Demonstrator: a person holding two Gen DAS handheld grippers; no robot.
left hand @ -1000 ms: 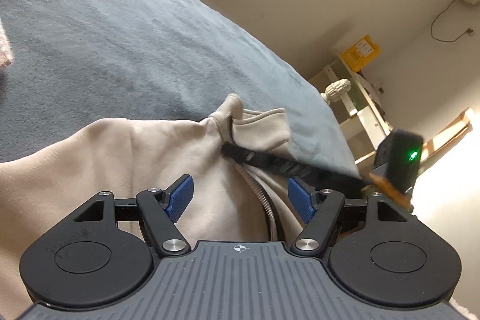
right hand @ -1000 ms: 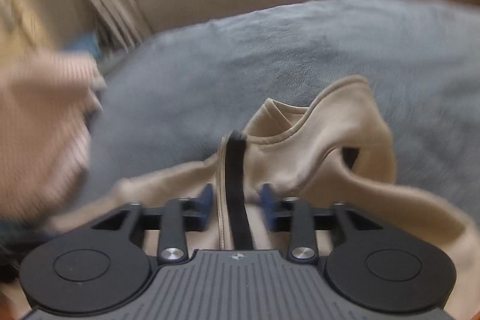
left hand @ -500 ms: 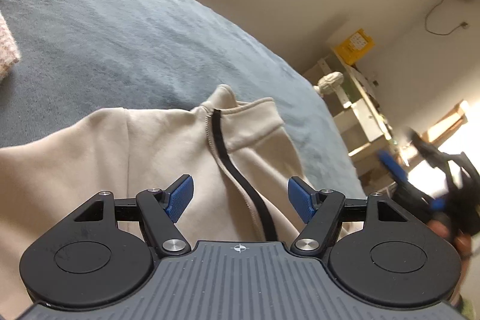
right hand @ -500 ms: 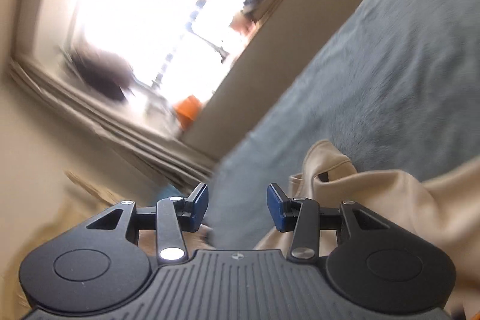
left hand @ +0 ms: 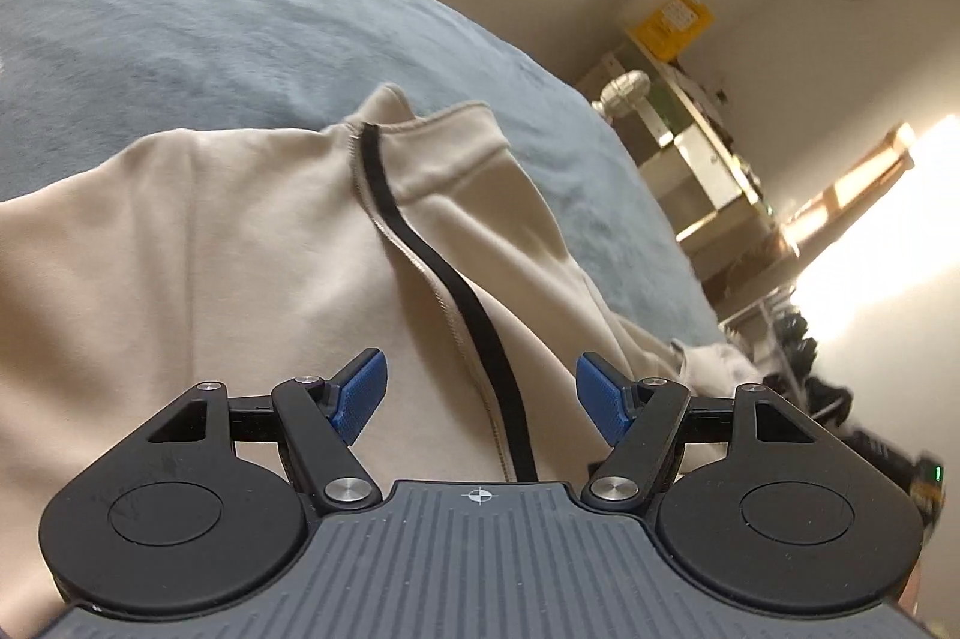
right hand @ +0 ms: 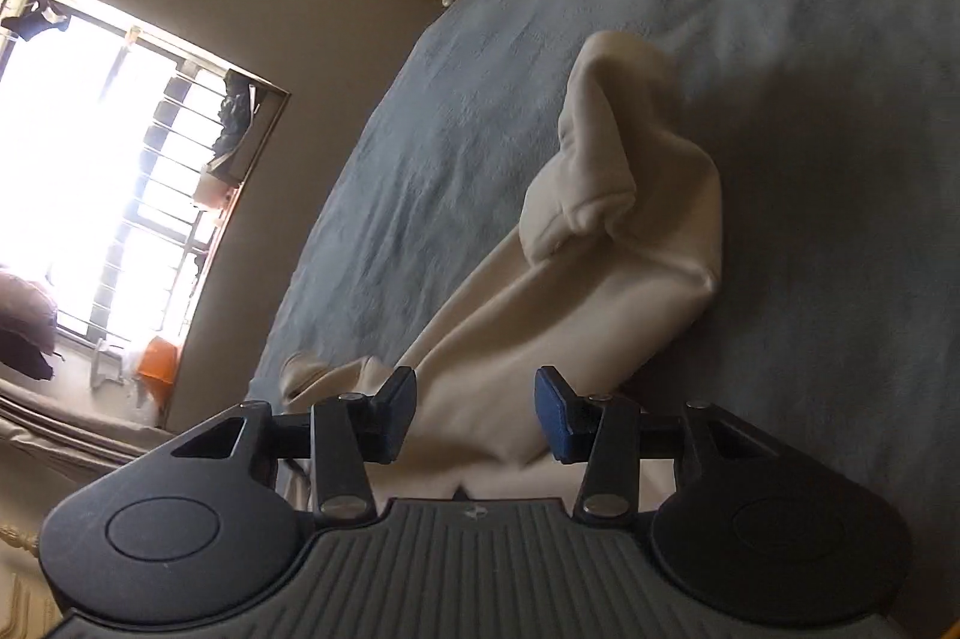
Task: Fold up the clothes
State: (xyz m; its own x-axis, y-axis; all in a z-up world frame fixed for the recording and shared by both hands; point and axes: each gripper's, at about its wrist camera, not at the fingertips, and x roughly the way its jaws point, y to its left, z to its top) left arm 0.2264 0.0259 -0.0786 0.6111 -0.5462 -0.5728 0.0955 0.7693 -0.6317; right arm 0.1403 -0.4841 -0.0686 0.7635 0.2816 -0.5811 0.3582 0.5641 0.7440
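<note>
Beige zip-up top lies unfolded on the bed, both grippers empty above it.

The beige top (left hand: 228, 243) lies spread on the grey-blue bed cover (left hand: 180, 15), its collar (left hand: 444, 141) at the far end and its black zip line (left hand: 456, 291) running from the collar back toward the left gripper (left hand: 477, 396). That gripper hovers over the chest of the top with its blue fingers (left hand: 360, 396) set wide and nothing between them. The right gripper (right hand: 475, 408) hangs beside the top, over a rumpled sleeve (right hand: 600, 195) whose cuff end is bunched and doubled back; its fingers (right hand: 555, 414) stand partly apart, gripping no cloth. By my reading the folding has barely begun: the body looks roughly flattened, but no fold is made, and the sleeve needs straightening and tucking in first.
</note>
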